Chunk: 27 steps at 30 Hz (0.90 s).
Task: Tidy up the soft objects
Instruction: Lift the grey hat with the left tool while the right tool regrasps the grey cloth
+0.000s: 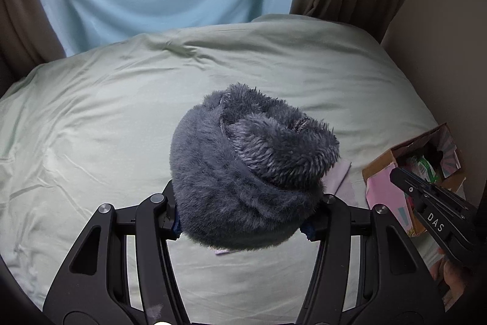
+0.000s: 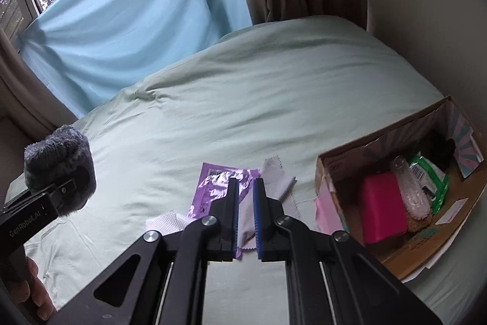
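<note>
- Above a pale green bed (image 1: 106, 118), the left hand-held gripper (image 1: 243, 221) is clamping a fluffy grey plush item (image 1: 243, 166) between its fingers, lifting it clear of the sheet so that it is hanging free rather than dragging across the fabric.
- In the right wrist view the same grey bundle (image 2: 57, 166) is sitting at the tip of the left tool, well apart from the cardboard box (image 2: 392, 261) at the far right edge of the bed; the lift appears to be the carrying stage of putting it away.
- The box is standing open with its flaps up, holding a pink block (image 2: 382, 207), a green packet (image 2: 429, 175) and a clear ribbed piece (image 2: 411, 188), which suggests it is serving as the collection point.
- The right hand-held gripper (image 2: 246, 218) is hovering low with its jaws drawn close but a narrow gap between them; a pale cloth (image 2: 280, 175) is lying under that gap, and whether it is being pinched cannot be told.
- A purple foil wrapper (image 2: 219, 188) and a white mesh scrap (image 2: 166, 223) are lying flat on the sheet beside the cloth, near the box, apparently waiting their turn.
- The plush item looks bulky and soft, so it is likely needing a wide opening when released into the crowded box.
</note>
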Motion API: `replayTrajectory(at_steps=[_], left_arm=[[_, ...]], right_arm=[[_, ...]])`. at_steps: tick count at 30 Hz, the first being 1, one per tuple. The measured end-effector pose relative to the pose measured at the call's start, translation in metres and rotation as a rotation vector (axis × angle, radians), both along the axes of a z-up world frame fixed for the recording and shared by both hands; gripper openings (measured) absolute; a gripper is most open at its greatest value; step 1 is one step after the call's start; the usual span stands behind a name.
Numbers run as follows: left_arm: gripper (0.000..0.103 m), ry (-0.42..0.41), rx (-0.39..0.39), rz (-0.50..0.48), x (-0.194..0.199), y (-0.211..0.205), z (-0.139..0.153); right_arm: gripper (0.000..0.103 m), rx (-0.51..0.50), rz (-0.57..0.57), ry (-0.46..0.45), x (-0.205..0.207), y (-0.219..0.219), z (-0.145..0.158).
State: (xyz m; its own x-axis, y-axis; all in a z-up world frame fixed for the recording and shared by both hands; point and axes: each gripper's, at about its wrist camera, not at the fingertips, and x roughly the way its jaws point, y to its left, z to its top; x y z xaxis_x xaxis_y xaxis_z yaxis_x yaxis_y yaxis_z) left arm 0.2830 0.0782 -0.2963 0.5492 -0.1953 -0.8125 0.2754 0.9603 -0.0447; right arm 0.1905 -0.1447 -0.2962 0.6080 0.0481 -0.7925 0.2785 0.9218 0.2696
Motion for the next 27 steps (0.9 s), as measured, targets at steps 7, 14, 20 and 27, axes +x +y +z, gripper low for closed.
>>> replayTrajectory(at_steps=[7, 14, 20, 27], left_arm=[[0.052, 0.046, 0.013, 0.040, -0.006, 0.019, -0.040], [0.052, 0.078, 0.019, 0.048, 0.001, 0.030, -0.076], [0.052, 0.091, 0.010, 0.039, 0.015, 0.029, -0.100], [0.052, 0.099, 0.000, 0.015, 0.029, 0.018, -0.114]], right_arm=[[0.103, -0.013, 0.086, 0.044, 0.004, 0.014, -0.053], [0.103, -0.046, 0.168, 0.166, 0.030, 0.021, -0.112], [0.103, -0.173, 0.221, 0.165, 0.049, 0.025, -0.145], [0.103, -0.176, 0.303, 0.191, 0.059, 0.023, -0.173]])
